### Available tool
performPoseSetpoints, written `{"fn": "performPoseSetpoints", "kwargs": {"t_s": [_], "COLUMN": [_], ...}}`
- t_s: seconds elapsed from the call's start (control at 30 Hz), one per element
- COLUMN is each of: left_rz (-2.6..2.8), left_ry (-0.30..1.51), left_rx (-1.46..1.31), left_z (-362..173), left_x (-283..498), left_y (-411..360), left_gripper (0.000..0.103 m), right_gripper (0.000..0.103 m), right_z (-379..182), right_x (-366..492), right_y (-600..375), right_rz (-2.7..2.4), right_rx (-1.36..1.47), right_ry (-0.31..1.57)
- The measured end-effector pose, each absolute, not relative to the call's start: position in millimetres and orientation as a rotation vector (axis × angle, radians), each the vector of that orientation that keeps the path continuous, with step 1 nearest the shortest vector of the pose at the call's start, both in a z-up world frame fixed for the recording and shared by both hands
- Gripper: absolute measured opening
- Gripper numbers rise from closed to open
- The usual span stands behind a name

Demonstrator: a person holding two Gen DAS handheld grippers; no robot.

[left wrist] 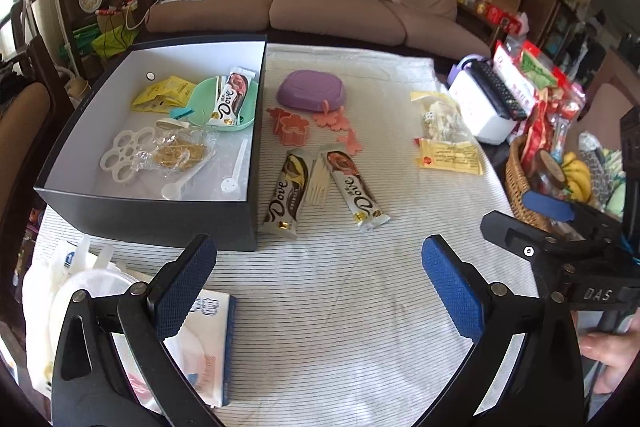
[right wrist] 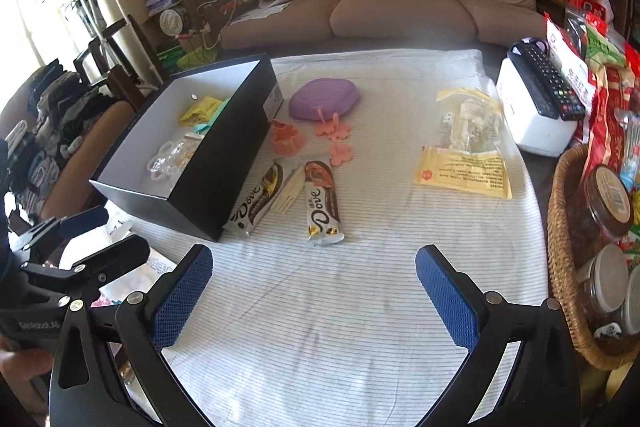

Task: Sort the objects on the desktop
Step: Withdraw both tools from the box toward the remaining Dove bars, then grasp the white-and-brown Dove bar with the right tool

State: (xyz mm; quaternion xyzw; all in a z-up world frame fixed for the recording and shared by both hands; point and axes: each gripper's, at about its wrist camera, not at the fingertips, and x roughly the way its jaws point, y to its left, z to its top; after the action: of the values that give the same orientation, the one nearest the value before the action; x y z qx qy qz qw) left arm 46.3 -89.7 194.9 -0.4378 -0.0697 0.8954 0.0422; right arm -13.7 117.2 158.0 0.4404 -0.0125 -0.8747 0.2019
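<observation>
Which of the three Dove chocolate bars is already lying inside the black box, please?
The Dove bar resting on the mint-green dish inside the black box; the other two lie on the striped cloth outside it.

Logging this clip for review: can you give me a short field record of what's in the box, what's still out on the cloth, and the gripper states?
box: black box, open, on the cloth's left
in box: one Dove bar in a green dish, yellow packets, white spoon
on cloth: two Dove bars, purple case, pink flower pieces, yellow leaflet
left gripper: open, empty
right gripper: open, empty
</observation>
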Motion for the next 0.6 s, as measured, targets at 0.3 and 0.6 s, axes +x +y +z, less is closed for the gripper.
{"fn": "performPoseSetpoints", "kwargs": {"t_s": [0.3,0.6], "left_rz": [2.665,2.601], "left_ry": [-0.314,-0.377], "left_rx": [-1.243,-1.197], "left_z": [141.8,116.3], "left_x": [59.8,40.2], "left_y": [-73.6,-76.0], "left_gripper": [0.103,0.103], "right_gripper": [0.103,0.103], "right_z": [104.0,56.8], "right_x": [-27.9,-63.4], "right_y": [132.0,124.3], "right_rz": [-2.436,-2.399], "right_rx": [1.302,1.269], "right_ry": [-0.123,-0.158]}}
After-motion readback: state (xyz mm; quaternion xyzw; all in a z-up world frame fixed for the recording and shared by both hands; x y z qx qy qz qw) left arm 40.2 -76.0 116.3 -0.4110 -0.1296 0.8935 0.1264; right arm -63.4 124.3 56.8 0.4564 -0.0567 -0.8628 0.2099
